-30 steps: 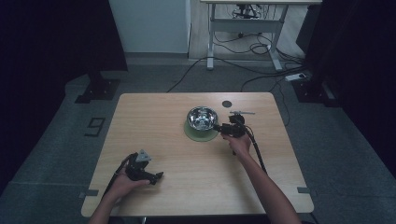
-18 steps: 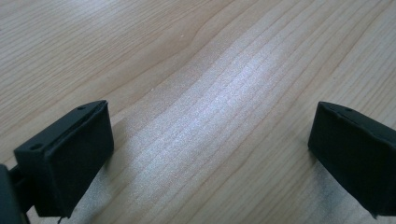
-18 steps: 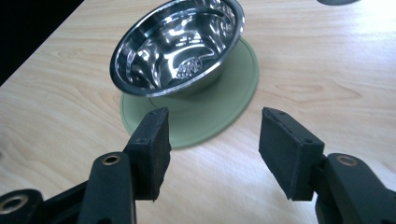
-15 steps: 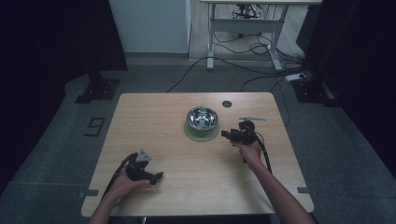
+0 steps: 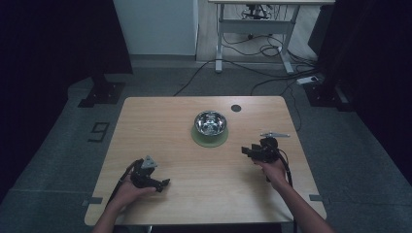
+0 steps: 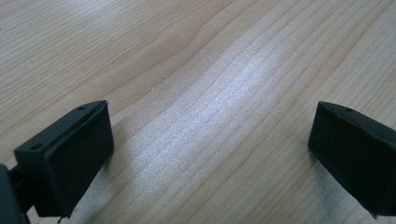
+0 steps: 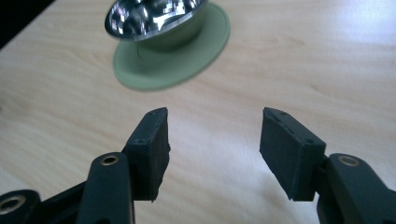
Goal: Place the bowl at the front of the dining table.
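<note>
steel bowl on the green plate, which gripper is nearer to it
Right. The right gripper is just off the steel bowl, toward the person's right. The left gripper sits further back, near the table's front-left edge.

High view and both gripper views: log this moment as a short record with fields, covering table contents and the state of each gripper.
surface: wooden table
bowl: shiny metal bowl, upright, resting on a green plate near the table's middle
small item: dark round disc beyond the bowl
left gripper: open, low over bare wood at the near left
right gripper: open, right of the bowl, fingers apart, touching nothing
held items: none
</note>
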The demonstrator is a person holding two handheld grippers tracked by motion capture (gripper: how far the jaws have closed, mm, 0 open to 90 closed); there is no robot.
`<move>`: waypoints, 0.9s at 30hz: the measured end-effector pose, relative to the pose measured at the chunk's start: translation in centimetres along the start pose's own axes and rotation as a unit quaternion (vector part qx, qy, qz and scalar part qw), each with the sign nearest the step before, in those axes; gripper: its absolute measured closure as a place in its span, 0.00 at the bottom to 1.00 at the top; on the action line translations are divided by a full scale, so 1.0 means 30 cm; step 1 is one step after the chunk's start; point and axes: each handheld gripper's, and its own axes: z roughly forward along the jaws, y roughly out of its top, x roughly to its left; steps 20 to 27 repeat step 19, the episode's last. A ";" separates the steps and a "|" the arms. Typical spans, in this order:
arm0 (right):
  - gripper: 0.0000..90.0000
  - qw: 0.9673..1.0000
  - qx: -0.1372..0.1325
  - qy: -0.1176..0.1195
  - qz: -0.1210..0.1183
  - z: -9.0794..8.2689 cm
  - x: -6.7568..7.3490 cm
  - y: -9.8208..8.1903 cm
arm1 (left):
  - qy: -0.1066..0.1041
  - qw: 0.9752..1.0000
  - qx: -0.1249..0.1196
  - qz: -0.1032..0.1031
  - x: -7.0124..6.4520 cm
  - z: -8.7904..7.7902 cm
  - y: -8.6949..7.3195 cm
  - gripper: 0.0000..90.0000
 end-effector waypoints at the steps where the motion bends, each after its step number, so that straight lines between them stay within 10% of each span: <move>1: 0.46 1.000 -0.001 -0.002 -0.003 -0.006 -0.003 -0.010 | 0.000 1.000 0.000 0.000 0.000 0.000 0.000 0.00; 27: 0.39 0.998 0.037 -0.043 -0.036 0.005 -0.023 -0.085 | 0.002 1.000 0.001 -0.001 -0.002 -0.001 0.000 0.00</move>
